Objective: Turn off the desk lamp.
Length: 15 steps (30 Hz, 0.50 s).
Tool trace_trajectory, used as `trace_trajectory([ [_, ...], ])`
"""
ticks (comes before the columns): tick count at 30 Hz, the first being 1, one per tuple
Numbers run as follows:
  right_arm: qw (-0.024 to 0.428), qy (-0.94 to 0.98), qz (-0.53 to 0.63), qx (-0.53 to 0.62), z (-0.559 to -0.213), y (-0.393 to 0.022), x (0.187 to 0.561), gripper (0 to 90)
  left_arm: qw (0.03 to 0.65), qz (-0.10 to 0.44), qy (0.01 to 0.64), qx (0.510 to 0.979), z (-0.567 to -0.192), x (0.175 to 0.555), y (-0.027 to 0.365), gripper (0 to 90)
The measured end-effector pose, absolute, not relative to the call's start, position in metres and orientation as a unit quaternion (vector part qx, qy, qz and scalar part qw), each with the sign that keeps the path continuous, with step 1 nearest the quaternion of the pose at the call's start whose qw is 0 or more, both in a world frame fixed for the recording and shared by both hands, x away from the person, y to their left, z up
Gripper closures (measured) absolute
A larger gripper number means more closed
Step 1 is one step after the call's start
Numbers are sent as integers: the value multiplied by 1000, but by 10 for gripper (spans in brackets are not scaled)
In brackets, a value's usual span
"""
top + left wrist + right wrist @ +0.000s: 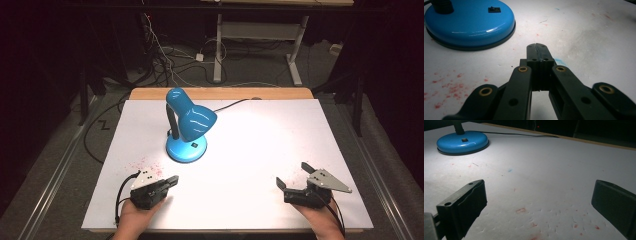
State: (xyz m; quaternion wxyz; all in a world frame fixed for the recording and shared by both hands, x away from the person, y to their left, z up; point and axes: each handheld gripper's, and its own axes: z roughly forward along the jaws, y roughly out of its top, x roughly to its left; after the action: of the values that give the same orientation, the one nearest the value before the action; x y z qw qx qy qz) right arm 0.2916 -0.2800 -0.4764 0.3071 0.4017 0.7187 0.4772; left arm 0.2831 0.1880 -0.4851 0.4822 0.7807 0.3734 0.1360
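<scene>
The left gripper [172, 180] rests low on the white tabletop [260, 145] near the front edge, its jaws pressed flat together with nothing between them, the tip aimed up and inward toward the lamp. The right gripper [292, 175] sits well apart at the front right, its jaws spread wide and empty over bare, red-speckled surface. Just beyond the left gripper stands the blue desk lamp [189, 125], left of centre on the tabletop: a round glossy base [469, 25] carrying a small black switch [494, 9], a dark ribbed gooseneck [172, 122] rising from its back, and a bell-shaped shade [195, 122] tilted down to the right, lit and throwing a bright pool on the tabletop. Its black cord [232, 104] trails off the far edge. The base looks weighted and its painted surface slick, so pinching its rim would likely slip; the switch is a small target that a closed tip could press. The gooseneck is probably the surest grasp, narrow enough for the jaws and ribbed for purchase, though it will bend rather than carry the lamp rigidly. The shade looks thin, smooth and possibly warm, too broad for a firm hold, better nudged than gripped.
</scene>
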Motion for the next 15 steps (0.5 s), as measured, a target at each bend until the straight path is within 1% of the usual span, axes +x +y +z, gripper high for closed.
trace_trajectory([
  [11, 307, 718, 482, 397, -474, -279, 289, 8, 481, 125, 389, 776, -469, 300, 184, 878],
  [15, 308, 718, 483, 396, -474, -277, 289, 8, 486, 130, 379, 776, -461, 308, 179, 879],
])
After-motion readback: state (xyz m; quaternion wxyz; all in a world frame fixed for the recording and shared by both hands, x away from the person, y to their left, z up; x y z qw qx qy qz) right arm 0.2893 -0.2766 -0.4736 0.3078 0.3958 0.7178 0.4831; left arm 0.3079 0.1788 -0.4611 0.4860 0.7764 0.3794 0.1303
